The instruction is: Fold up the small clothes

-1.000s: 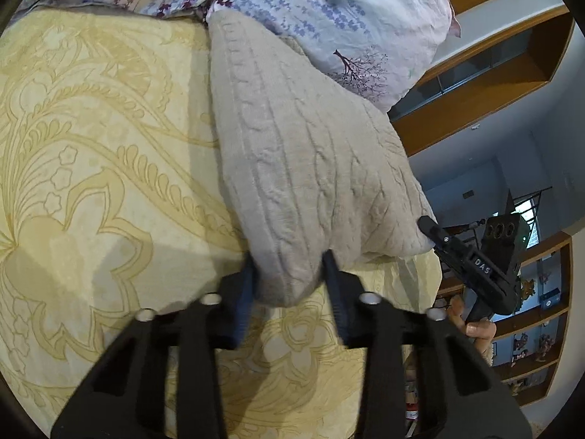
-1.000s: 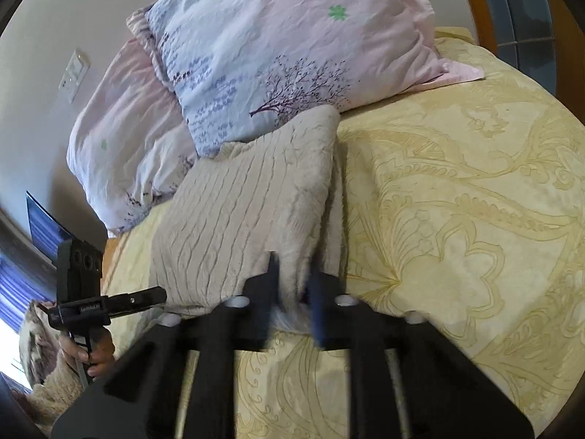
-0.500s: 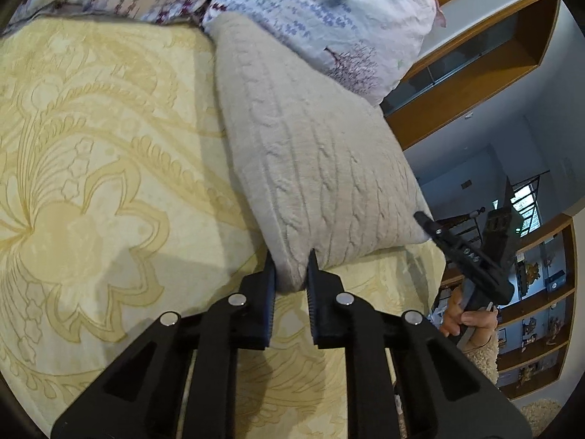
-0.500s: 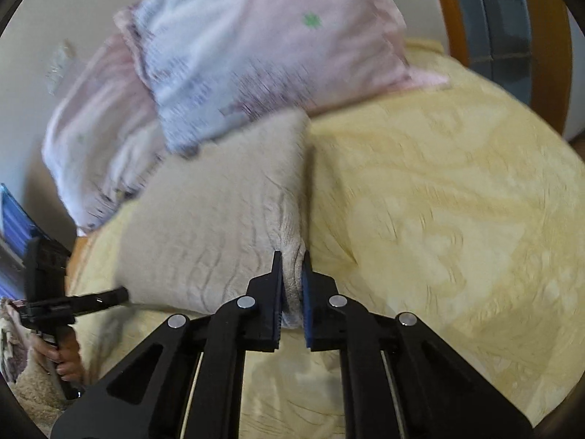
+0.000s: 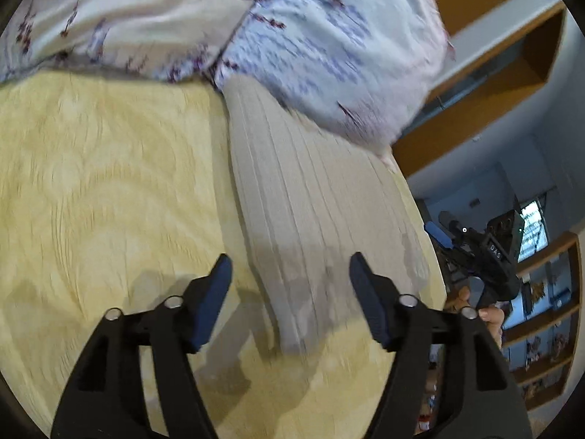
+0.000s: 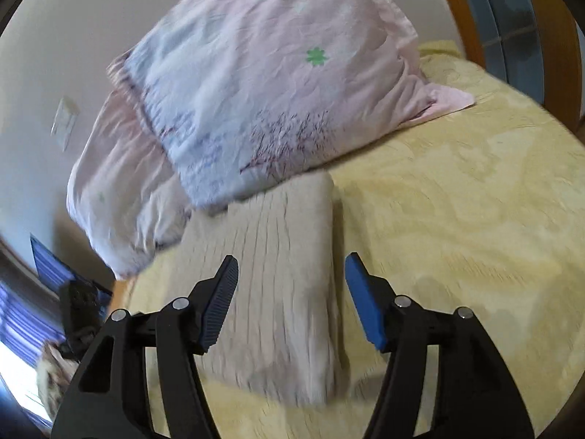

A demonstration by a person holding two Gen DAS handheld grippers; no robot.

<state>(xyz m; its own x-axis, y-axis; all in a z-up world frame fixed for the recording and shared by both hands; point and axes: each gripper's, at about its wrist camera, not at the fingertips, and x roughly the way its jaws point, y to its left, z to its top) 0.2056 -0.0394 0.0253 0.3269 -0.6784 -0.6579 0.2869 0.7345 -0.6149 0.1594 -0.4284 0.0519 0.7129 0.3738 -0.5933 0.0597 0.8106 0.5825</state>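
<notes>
- While jaws are opening on both grippers, nothing clamped: left gripper (image 5: 290,294) spread apart over near-left corner of folded beige knit sweater (image 5: 314,212), pads clear of cloth, so likely a release after the fold.
- Lying flat on yellow bedspread (image 5: 109,190), far end tucked against floral pillow (image 5: 329,55); parked there probably to keep the fold compact and out of the way.
- Further right, right gripper (image 6: 290,292) likewise apart, hovering over near-right edge of sweater, no contact seen.
- Seen far right in left view, a hand (image 5: 490,320) on the other handle.
- Fold looks done; blur hides fine creases.
</notes>
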